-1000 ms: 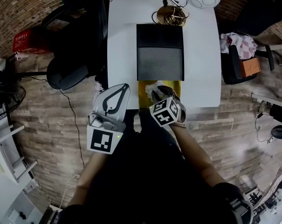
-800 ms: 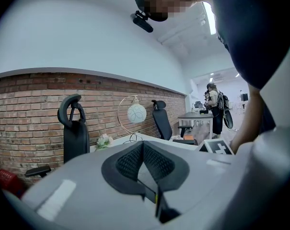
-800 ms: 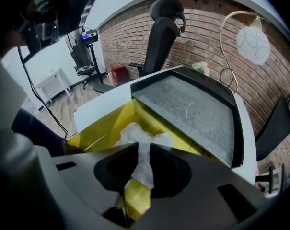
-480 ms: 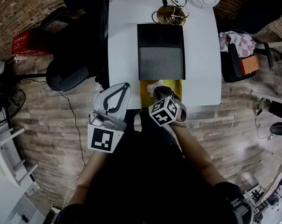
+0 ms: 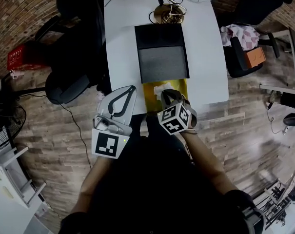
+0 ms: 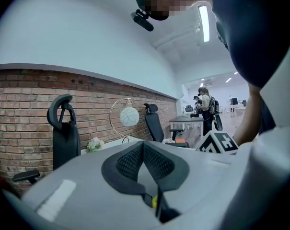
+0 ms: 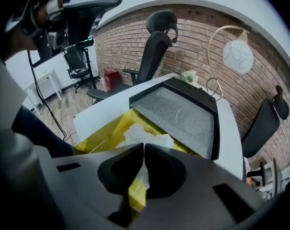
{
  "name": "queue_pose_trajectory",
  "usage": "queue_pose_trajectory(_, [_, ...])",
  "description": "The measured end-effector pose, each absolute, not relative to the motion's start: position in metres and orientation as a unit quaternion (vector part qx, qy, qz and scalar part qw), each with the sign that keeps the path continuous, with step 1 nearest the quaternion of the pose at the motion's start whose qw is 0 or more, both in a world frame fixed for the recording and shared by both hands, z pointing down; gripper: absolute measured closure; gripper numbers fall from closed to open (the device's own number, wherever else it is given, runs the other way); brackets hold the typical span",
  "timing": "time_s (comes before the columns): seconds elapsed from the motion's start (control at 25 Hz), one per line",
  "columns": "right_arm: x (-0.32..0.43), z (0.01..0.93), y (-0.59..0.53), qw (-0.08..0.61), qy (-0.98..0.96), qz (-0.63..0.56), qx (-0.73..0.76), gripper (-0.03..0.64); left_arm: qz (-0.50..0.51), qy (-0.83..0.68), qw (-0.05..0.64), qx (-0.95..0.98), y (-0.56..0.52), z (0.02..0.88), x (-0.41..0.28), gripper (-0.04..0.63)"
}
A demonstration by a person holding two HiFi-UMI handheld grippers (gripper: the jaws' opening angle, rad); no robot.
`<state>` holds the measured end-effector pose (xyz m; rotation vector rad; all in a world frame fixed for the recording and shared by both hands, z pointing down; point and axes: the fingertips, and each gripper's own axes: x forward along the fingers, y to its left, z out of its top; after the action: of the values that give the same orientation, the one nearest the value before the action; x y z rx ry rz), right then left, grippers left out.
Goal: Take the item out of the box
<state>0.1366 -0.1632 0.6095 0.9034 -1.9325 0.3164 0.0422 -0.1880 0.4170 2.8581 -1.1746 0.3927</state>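
The right gripper [image 7: 144,145], jaws pressed together, pinches a crumpled white paper wad [image 7: 145,134] just above an open yellow box [image 7: 104,133]. A strip of the paper shows in the gap below the closed tips. The rest of the wad bunches beyond them, inside the box's walls. The left gripper [image 6: 144,146] is held at the table's near left corner, jaws closed on nothing and aimed across the room.

The yellow box sits at the near edge of a white table [image 5: 120,48] and touches a black tray with a grey foam bed [image 7: 178,111] behind it. The foam bed is bare. Past the tray, at the table's far end, stands an arc lamp [image 7: 237,54] with a white patterned globe, its brass-coloured base coiled on the tabletop. A small bunch of pale flowers [image 7: 188,75] lies near it.

The room has a red brick wall [image 7: 121,42] and a wood-plank floor [image 5: 64,126]. A black office chair [image 7: 156,47] is drawn up at the table's left side, and a red crate [image 5: 19,56] sits on the floor beyond it. On the right, another chair holds a pink-and-white patterned cloth [image 5: 242,35], with an orange box [image 5: 257,57] just beside it. In the left gripper view, a person [image 6: 204,102] stands among desks in a bright area far down the room.
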Motion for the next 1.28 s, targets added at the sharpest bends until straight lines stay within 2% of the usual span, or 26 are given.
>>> queue_pose_trajectory(0.6, [0.159, 0.515, -0.172, 0.387, -0.782, 0.079, 0.483, 0.597, 0.097, -0.330, -0.005, 0.939, -0.187, 0.401, 0.070, 0.584])
queue_pose_trajectory(1.28, [0.185, 0.384, -0.179, 0.274, -0.766, -0.044, 0.580, 0.597, 0.043, -0.340, -0.066, 0.937, -0.191, 0.344, 0.085, 0.584])
